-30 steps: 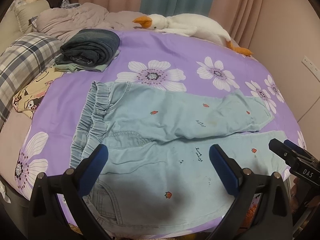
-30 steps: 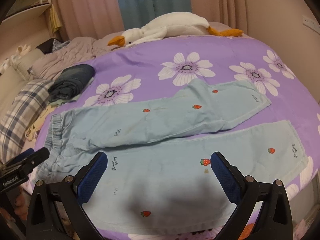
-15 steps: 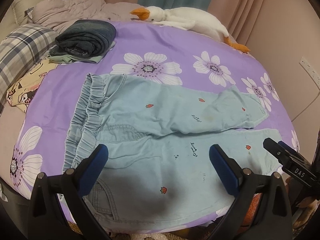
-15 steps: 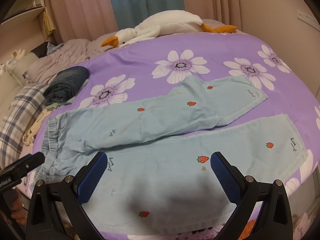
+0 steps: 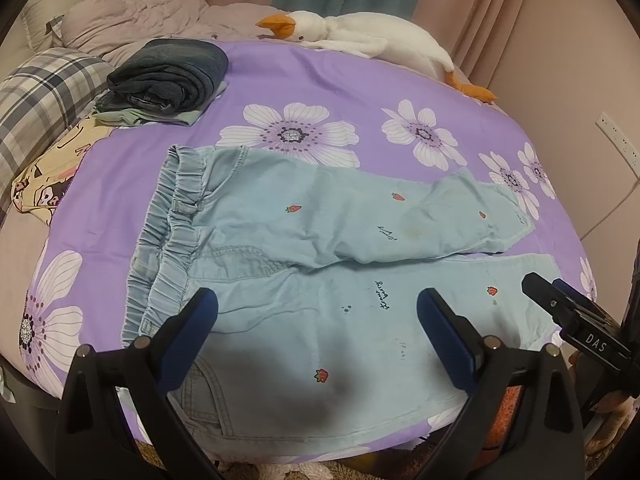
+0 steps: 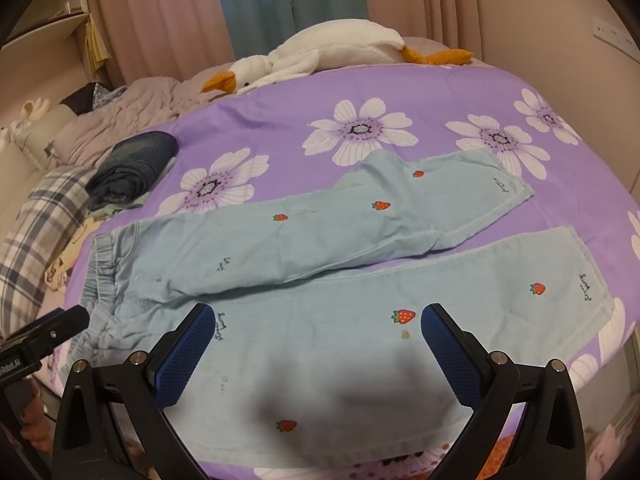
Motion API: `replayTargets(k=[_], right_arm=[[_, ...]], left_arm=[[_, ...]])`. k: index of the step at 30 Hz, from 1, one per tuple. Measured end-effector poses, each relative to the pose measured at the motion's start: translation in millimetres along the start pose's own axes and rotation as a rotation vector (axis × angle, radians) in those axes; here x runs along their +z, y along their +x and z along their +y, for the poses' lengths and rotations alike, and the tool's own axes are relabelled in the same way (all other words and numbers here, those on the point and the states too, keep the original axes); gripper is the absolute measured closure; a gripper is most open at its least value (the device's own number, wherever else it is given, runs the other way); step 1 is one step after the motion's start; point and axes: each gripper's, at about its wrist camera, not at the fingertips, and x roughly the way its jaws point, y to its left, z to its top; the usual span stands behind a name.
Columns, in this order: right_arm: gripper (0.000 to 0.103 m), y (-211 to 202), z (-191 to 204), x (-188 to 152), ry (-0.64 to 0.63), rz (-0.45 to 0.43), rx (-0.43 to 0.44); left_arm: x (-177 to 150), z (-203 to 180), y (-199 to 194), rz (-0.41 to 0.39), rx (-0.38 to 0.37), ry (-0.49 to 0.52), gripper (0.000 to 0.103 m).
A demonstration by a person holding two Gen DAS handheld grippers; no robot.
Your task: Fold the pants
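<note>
Light blue pants with small strawberry prints lie flat on the purple flowered bedspread, elastic waistband to the left and both legs stretched to the right. The far leg angles away from the near leg. My left gripper hovers open above the near hip area. My right gripper hovers open over the near leg. Nothing is between either pair of blue pads. The right gripper's tip shows at the right edge of the left wrist view.
A folded stack of dark jeans and other clothes sits at the back left. A white goose plush lies along the far edge. A plaid pillow and a crumpled quilt are at the left. A wall socket is on the right.
Both grippers have drawn slightly back and up over the last second, so more of the bed shows. The pants have not moved, and both grippers stay open.
</note>
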Motion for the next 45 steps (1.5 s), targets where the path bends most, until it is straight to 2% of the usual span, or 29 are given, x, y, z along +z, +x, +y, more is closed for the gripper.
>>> replayTargets(k=[5,17,45], right_arm=[[0.000,-0.1,-0.9,-1.6,-0.003,0.007,0.013],[0.000,2.7,-5.5,-2.4,0.016,0.015,0.059],[0.000,3.6,-16.7,-1.8,0.047,0.022,0.049]], left_arm=[[-1.9,-3.6,-3.1,-0.018,0.021,-0.005,0.002],[-5.0,-8.0,-3.4,-0.004,0.040,0.003,0.001],[-10.6,-8.0,5.5,0.036,0.060,0.012,0.001]])
